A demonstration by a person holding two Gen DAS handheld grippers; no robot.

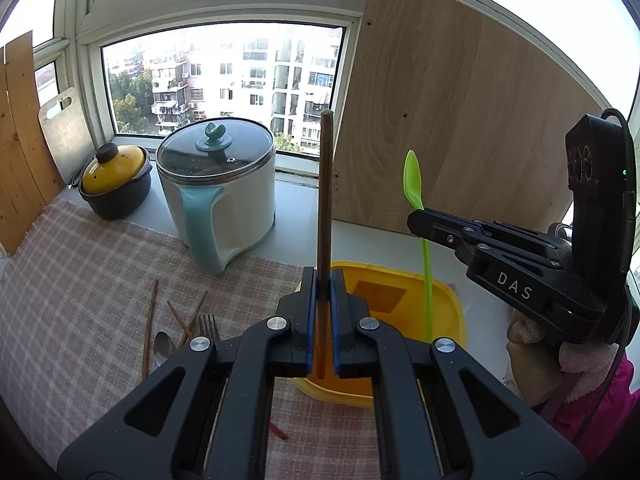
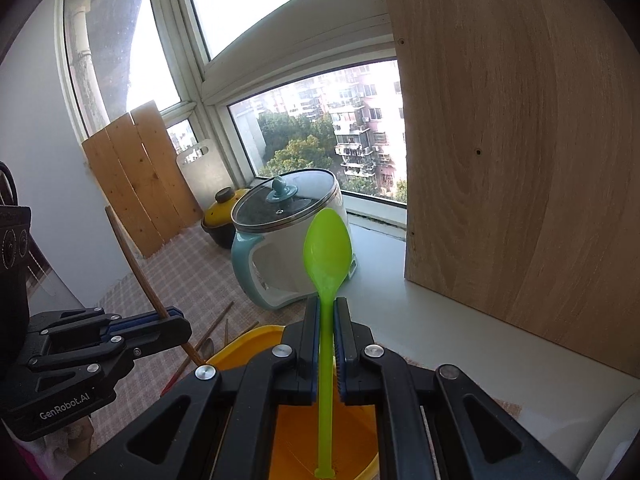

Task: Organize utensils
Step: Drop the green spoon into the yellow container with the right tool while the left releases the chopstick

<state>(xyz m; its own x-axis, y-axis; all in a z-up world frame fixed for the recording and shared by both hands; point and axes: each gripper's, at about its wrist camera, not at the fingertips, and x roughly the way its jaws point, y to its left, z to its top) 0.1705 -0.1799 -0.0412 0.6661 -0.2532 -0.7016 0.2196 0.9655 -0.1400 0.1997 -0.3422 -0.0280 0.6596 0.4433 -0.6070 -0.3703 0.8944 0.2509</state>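
Chopstick (image 1: pixel 325 200) stood clamped upright in left gripper (image 1: pixel 323 280); right gripper (image 2: pixel 328 308) pinched green spoon (image 2: pixel 327 246), both above yellow container (image 1: pixel 448 300) at right.

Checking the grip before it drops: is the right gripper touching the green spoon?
Touching. The right wrist view shows the right gripper with both pads pressed against the green spoon handle, no gap either side.

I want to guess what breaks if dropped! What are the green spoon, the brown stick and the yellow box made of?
Green spoon: probably plastic, since it is bright, smooth and light glows through it.
Brown stick: looks like wood or bamboo, dull and matte, likely a chopstick.
Yellow box: probably plastic, glossy with rounded corners and a slightly see-through rim.
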